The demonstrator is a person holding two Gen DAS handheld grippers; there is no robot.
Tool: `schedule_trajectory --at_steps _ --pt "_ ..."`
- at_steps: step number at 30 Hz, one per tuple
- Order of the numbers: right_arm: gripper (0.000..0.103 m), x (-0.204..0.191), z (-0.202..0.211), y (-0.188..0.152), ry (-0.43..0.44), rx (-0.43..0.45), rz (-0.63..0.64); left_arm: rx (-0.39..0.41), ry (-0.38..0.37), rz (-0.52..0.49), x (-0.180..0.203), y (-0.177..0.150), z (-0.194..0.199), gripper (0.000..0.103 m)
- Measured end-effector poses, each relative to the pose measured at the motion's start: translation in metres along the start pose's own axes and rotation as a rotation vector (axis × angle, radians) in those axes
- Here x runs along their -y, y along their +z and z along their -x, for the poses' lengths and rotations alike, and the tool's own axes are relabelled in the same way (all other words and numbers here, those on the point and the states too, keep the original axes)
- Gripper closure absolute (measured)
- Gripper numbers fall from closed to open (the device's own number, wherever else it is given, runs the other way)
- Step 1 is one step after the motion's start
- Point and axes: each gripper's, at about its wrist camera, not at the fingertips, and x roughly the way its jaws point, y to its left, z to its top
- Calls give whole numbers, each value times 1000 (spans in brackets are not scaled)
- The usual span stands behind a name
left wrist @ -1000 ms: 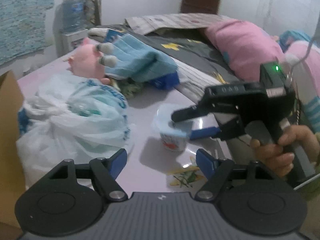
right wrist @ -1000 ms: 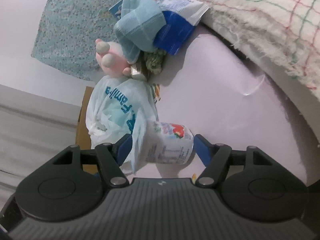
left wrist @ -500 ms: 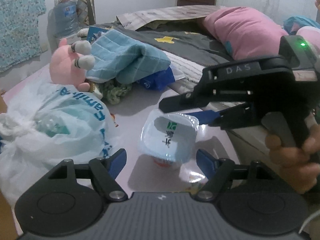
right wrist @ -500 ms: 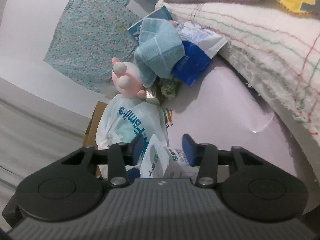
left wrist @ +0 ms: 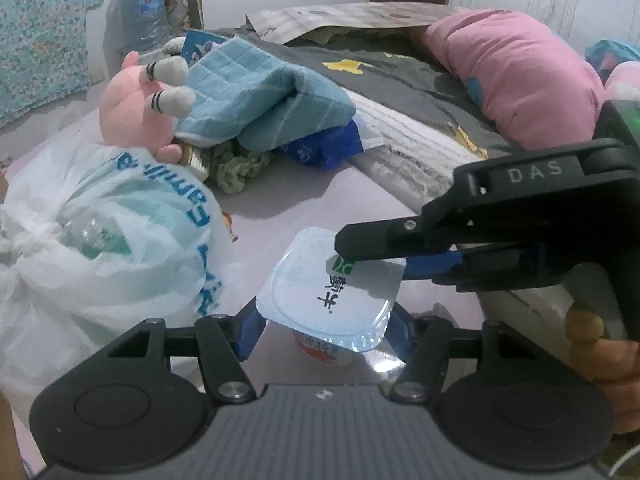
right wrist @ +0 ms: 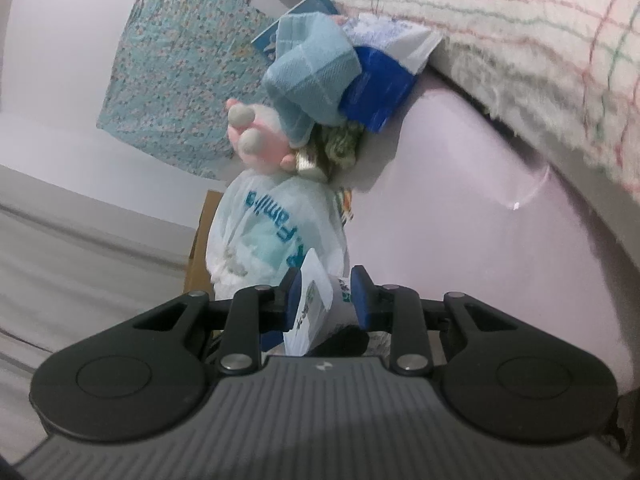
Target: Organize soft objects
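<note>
The yogurt cup (left wrist: pixel 330 304) stands upright on the lilac tabletop (left wrist: pixel 304 200) near the white plastic bag (left wrist: pixel 100 248). Both tongs have just been closing on it: the right gripper (right wrist: pixel 326 300) has narrowed onto the cup's upper part — its pads look pressed against the foil lid's edge — while the left gripper (left wrist: pixel 324 328) brackets the body, fingers touching or nearly so; I cannot tell which. A two-handed lift looks imminent, with the pink plush (left wrist: pixel 140 116) and blue towel (left wrist: pixel 260 100) untouched behind.
</note>
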Motion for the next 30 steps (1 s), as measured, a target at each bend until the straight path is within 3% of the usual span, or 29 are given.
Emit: schedule_trajectory --at_steps 6,22,30 --pt "77 -1 0 -14 32 -46 -5 -16 4 -12 -6 -11 8 38" --pt "81 -26 -8 -11 -33 -12 158 5 10 42 -10 -8 3 36" --pt "81 -34 -2 -13 -34 -10 161 27 -6 52 -11 -8 15 36"
